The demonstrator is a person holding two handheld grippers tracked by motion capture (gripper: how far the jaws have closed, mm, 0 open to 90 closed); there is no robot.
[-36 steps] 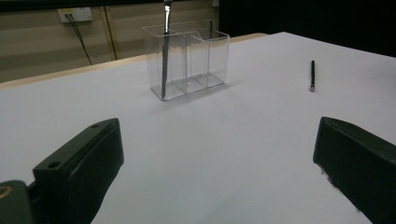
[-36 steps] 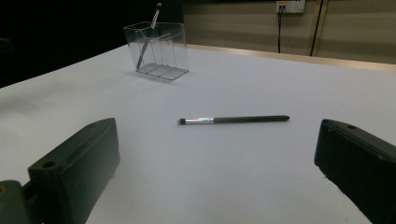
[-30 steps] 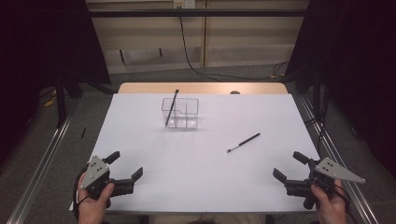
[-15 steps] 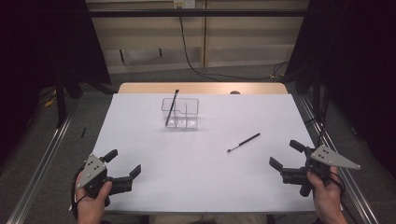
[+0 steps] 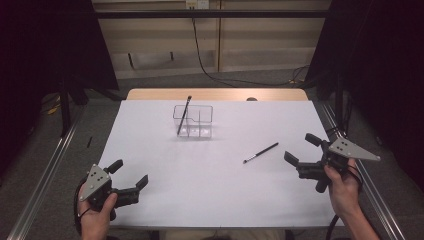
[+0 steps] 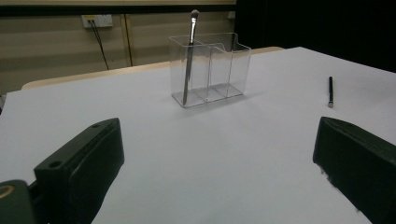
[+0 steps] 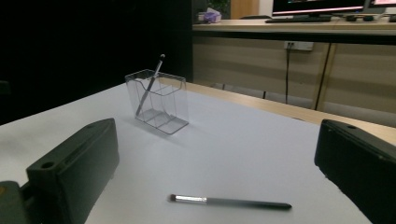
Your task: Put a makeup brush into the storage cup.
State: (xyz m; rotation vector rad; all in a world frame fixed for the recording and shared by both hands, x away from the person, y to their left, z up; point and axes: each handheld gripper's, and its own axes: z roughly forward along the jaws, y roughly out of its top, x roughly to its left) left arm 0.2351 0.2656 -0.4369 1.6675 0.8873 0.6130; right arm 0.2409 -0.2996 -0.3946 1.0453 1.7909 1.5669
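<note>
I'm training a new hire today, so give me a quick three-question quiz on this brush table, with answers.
1. True or false: both brushes stand in the holder.
2. Which gripper is nearer the loose brush? A) left gripper B) right gripper
3. Fill in: the standing brush leans in the holder's ____ end compartment, as the high view shows it.

Key
1. False: one stands in it, the other lies flat on the white table.
2. B. Its fingers are spread and point toward that brush without touching it.
3. Left.
</note>
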